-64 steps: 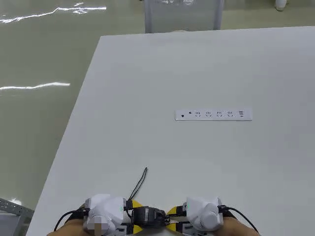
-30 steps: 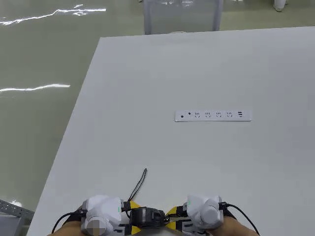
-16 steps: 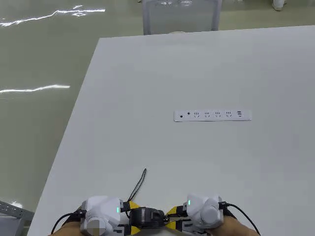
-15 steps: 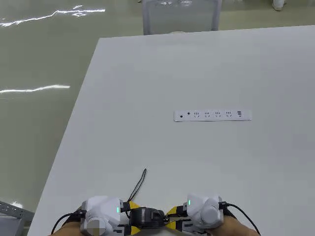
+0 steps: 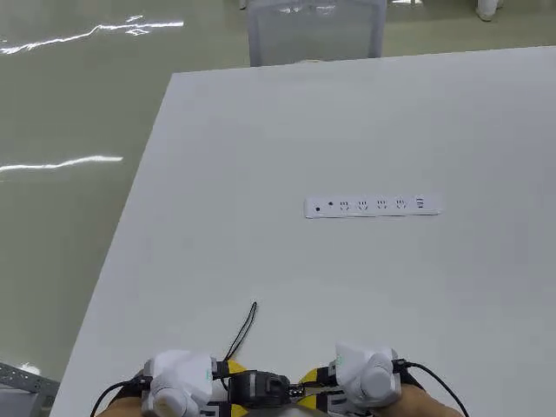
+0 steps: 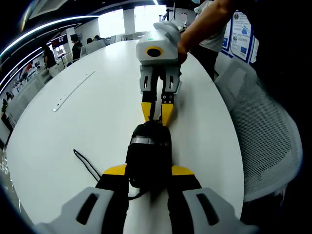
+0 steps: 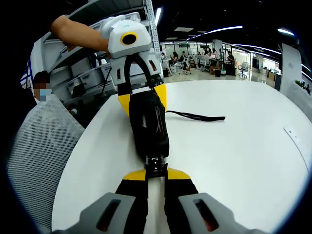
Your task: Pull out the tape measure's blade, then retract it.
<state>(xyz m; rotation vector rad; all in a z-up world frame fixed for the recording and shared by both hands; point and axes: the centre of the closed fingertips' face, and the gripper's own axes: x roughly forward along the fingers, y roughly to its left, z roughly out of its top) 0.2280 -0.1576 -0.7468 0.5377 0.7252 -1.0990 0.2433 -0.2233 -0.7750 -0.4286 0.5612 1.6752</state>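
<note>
Tape measure [image 6: 148, 146] clamped in left claw [image 6: 149, 171] as anchor; right claw [image 7: 156, 175] pinches blade tip [image 7: 154, 164], seemingly to pull

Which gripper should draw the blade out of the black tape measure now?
Right. The right gripper is shut on the blade tip, so it looks free to pull back, while the left gripper clamps the black tape measure case as an anchor.

The left tongs [image 6: 148, 170] and right tongs [image 7: 156, 174] are held low, pointed tip to tip. The left jaws are clamped on the tape measure [image 6: 148, 153]; the right jaws are pinched on its blade end [image 7: 155, 163]. The left forearm [image 7: 78, 31] and right forearm [image 6: 204, 19] are seen bare behind them.
</note>
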